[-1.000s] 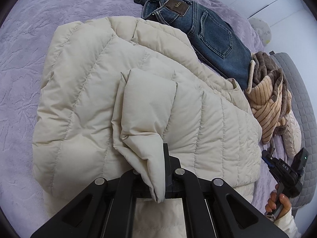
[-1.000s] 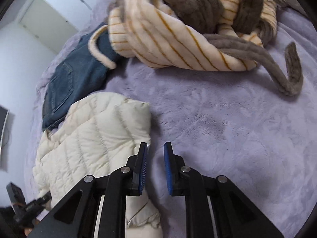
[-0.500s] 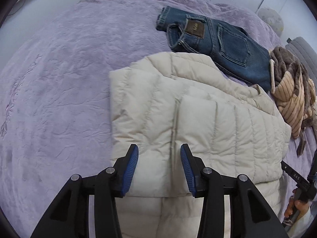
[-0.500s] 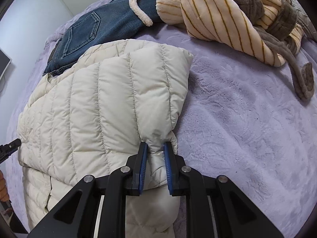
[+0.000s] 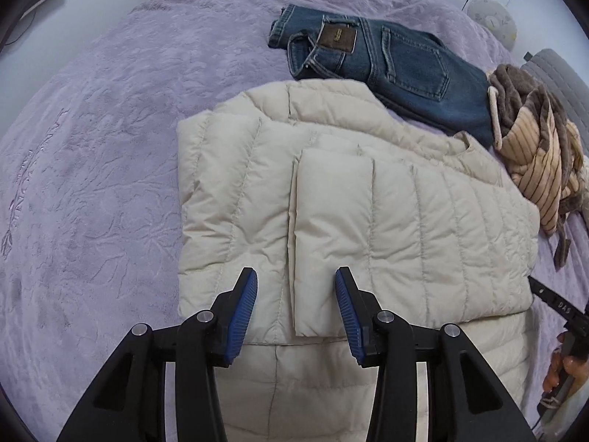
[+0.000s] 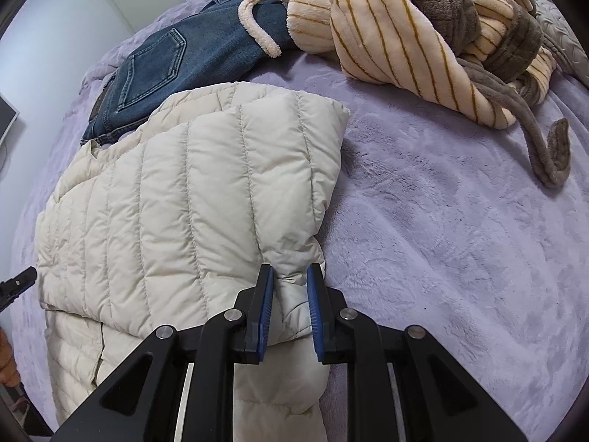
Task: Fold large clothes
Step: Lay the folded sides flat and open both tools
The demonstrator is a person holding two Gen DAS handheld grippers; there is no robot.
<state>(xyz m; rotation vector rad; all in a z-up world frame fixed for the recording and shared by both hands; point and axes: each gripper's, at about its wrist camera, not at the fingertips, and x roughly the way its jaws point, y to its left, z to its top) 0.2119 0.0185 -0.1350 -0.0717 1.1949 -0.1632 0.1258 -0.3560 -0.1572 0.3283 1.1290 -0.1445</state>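
A cream quilted puffer jacket (image 5: 368, 213) lies spread on a bed covered with a lilac plush blanket (image 5: 92, 184). In the left wrist view its two sleeves are folded across the body, one flat panel on top of the other, and the lower part of the jacket runs down under the camera.

The left gripper (image 5: 294, 305) hangs above the jacket with its jaws apart; nothing is between the blue pads (image 5: 241, 307), and they do not touch the fabric as far as the picture shows.

The right gripper (image 6: 289, 305) has its jaws nearly together, and a bunched fold at the edge of the jacket (image 6: 176, 199) sits between its pads (image 6: 265, 302). The fabric fills the gap, so it is pinched there (the pads press on both sides of the fold). This grip is at the side of the jacket that borders the bare blanket (image 6: 460, 239).

Beyond the jacket's collar lies a pair of blue jeans (image 5: 386, 62) with a brown leather patch at the waist; one corner of the jacket is just beside them. Next to the jeans is a crumpled fleece robe (image 6: 405, 37), cream with thin brown stripes and a grey-brown lining, its belt trailing over the blanket.

At the right edge of the left wrist view, a person's hand (image 5: 563, 368) holds the handle of the other gripper.
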